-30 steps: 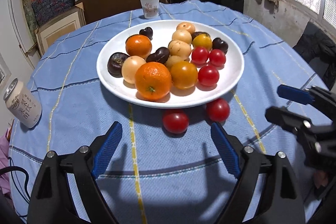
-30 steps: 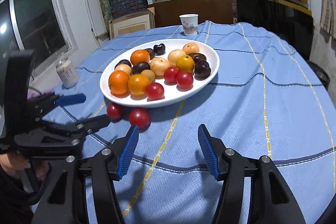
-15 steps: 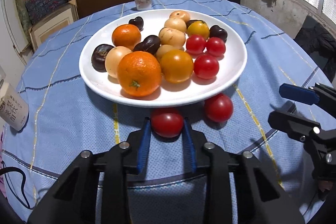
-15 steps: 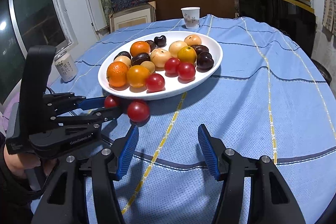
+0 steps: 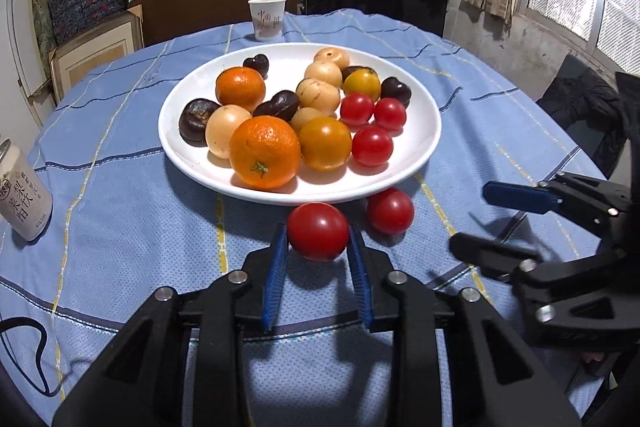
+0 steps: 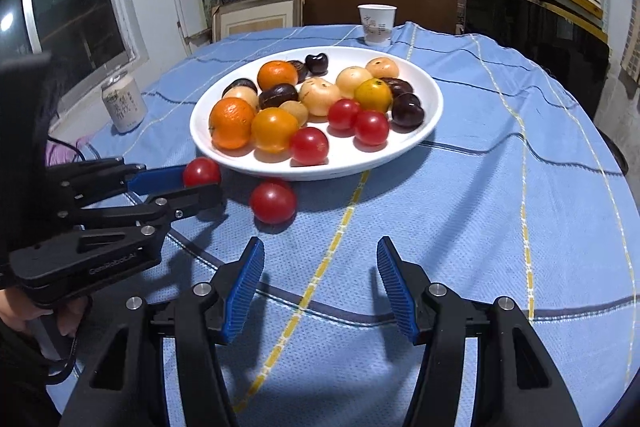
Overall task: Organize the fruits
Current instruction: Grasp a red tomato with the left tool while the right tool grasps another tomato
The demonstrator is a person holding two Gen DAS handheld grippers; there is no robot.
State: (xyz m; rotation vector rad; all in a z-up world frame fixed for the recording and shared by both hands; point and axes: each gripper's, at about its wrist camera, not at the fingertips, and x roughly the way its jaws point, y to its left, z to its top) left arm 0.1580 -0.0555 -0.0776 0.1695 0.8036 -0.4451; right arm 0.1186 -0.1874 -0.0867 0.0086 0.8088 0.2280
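Observation:
My left gripper (image 5: 318,241) is shut on a red tomato (image 5: 318,231), just in front of the white plate (image 5: 424,155). I cannot tell whether the tomato touches the cloth. In the right wrist view the same left gripper (image 6: 200,187) and tomato (image 6: 202,171) show at the left. A second red tomato (image 5: 390,211) lies on the blue cloth beside it (image 6: 273,202). The plate (image 6: 404,157) holds oranges, red tomatoes, pale round fruits and dark fruits. My right gripper (image 6: 320,267) stands open over bare cloth, and appears in the left wrist view at the right (image 5: 480,221).
A paper cup (image 5: 267,19) stands behind the plate. A drink can (image 6: 123,103) stands near the table's left edge. Shelves with boxes and a dark chair back line the far side. A black cable (image 5: 24,347) hangs at the near left edge.
The left gripper went forward to the nearer loose tomato and shut on it; a second ago it stood wide open. The right gripper stayed open and hardly moved.

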